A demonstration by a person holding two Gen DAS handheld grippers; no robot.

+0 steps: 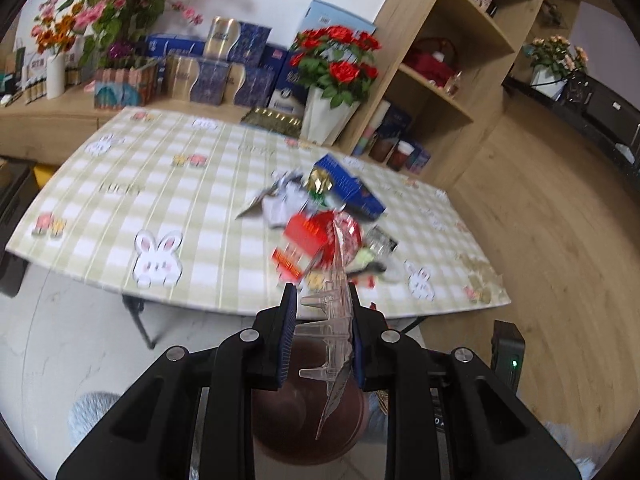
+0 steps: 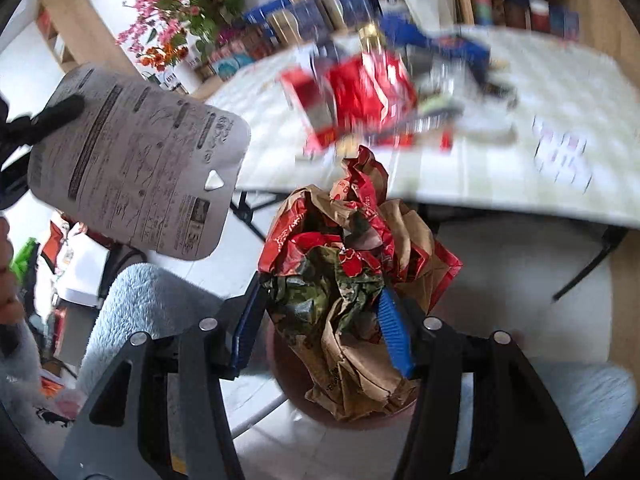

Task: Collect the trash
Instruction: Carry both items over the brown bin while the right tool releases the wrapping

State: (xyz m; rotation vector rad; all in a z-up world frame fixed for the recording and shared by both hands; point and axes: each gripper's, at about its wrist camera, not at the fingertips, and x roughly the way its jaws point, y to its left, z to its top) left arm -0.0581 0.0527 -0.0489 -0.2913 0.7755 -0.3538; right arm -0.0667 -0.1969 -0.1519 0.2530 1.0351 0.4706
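Note:
My left gripper is shut on a clear plastic blister pack, seen edge-on between the pads. The pack's grey printed card back shows at the left of the right wrist view, with a left finger on it. My right gripper is shut on a crumpled wad of brown, red and green paper wrapping. A dark red round bin stands on the floor right below both gripped items. More trash lies piled on the checked table: red packets, a blue box, foil scraps.
The table's near edge runs just beyond the bin, with black folding legs under it. Fuzzy pale-blue fabric flanks the bin on both sides. Flower vases, boxes and wooden shelves line the far side.

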